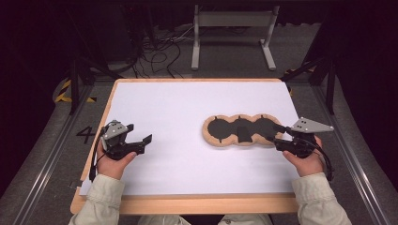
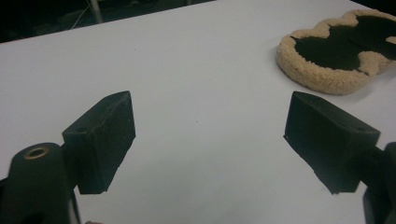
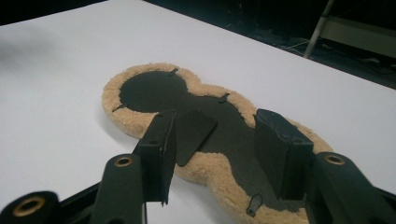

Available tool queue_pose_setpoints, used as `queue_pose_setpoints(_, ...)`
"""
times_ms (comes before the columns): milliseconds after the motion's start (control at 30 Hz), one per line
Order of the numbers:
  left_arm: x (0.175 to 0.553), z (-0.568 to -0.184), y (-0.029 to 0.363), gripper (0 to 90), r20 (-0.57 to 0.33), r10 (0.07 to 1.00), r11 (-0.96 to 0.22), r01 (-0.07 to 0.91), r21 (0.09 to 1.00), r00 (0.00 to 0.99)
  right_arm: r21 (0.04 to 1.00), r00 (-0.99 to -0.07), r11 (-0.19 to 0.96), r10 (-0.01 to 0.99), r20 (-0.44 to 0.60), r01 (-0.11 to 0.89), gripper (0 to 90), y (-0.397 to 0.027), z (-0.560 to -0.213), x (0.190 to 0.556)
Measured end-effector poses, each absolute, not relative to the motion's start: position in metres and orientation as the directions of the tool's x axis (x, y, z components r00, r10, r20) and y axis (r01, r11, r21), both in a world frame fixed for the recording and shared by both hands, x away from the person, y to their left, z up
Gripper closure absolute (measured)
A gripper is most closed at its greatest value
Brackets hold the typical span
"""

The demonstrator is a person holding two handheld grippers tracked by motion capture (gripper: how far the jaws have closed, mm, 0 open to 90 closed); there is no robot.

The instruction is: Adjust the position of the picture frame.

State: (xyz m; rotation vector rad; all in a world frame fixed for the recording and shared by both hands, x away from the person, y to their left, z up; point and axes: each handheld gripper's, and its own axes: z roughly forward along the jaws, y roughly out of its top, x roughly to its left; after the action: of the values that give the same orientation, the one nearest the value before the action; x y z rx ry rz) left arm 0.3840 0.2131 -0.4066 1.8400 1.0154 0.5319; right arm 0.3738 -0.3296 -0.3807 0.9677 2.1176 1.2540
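Observation:
A three-lobed tan fleece pad (image 1: 216, 137) with a black inner face lies flat on the white table top (image 1: 187, 98), right of centre. My right gripper (image 1: 276, 134) hovers at the pad's right end, its jaws apart. In the right gripper view the jaws (image 3: 215, 126) straddle the pad's (image 3: 140, 88) middle, with a loose black flap (image 3: 192, 134) beside the left jaw and nothing pressed between the pads. My left gripper (image 1: 140, 132) stands open over bare table at the left. In the left gripper view (image 2: 210, 126) nothing lies between its jaws, and the pad (image 2: 317, 74) sits far off at the upper right.
The white sheet rests on a wooden board whose front edge (image 1: 187, 204) runs along the bottom. Behind the table stand a grey metal frame (image 1: 232, 21) and loose cables (image 1: 159, 51) on the dark floor. A rail (image 1: 356, 154) runs along the right side.

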Motion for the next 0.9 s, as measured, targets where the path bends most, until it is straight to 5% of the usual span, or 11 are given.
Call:
queue_pose_setpoints(400, 0.386, -0.407, 0.213, 17.6, -0.085, 0.821, -0.204, 0.430, 0.880, 0.564, 0.862, -0.617, 0.366, 0.783, -0.082, 0.350, 56.4, -0.331, -0.374, 0.383)
queue_pose_setpoints(900, 0.386, -0.406, 0.215, 17.5, -0.087, 0.822, -0.205, 0.435, 0.877, 0.563, 0.856, -0.630, 0.366, 0.774, -0.062, 0.366, 50.5, -0.324, -0.356, 0.393)
